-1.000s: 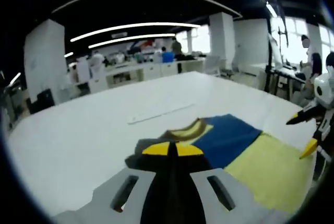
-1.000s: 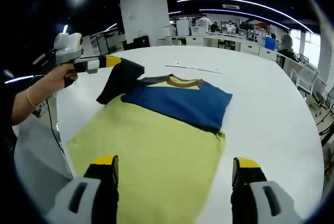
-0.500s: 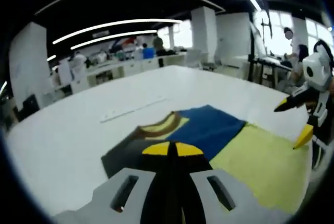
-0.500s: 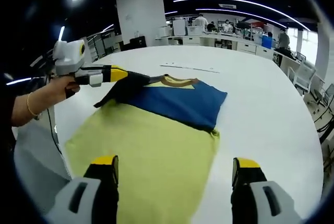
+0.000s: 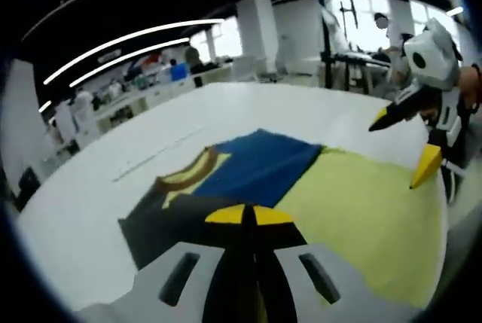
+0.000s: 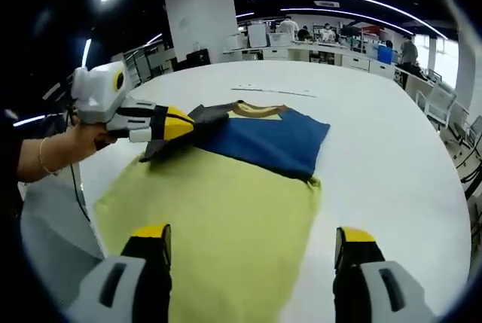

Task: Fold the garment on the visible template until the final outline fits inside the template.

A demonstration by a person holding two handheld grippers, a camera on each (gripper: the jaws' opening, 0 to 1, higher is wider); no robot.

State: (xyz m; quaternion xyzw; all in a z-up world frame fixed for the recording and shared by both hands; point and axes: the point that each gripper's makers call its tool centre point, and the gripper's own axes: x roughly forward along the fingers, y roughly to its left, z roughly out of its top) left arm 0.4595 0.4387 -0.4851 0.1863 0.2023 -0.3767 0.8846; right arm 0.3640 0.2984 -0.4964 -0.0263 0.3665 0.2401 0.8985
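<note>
A shirt lies on the white table (image 6: 392,150): pale yellow body (image 6: 218,217), blue folded panel (image 6: 260,138) and a dark sleeve (image 6: 199,121) beside the brown collar (image 6: 252,108). In the left gripper view the same yellow body (image 5: 354,217), blue panel (image 5: 252,169) and dark sleeve (image 5: 162,221) show. My left gripper (image 5: 248,214) is shut on the dark sleeve, held over the shirt; it shows in the right gripper view as the left gripper (image 6: 177,123), in a hand. My right gripper (image 6: 252,244) stands open above the yellow hem; it appears as the right gripper (image 5: 407,142) at the right of the left gripper view.
A thin white strip (image 6: 275,91) lies on the table beyond the collar. Desks, pillars and people stand far behind. The table edge (image 6: 83,187) runs close on the left, by the hand.
My left gripper has carried the dark sleeve inward and lower over the shirt, toward the blue panel. The right gripper has stayed open above the hem.
</note>
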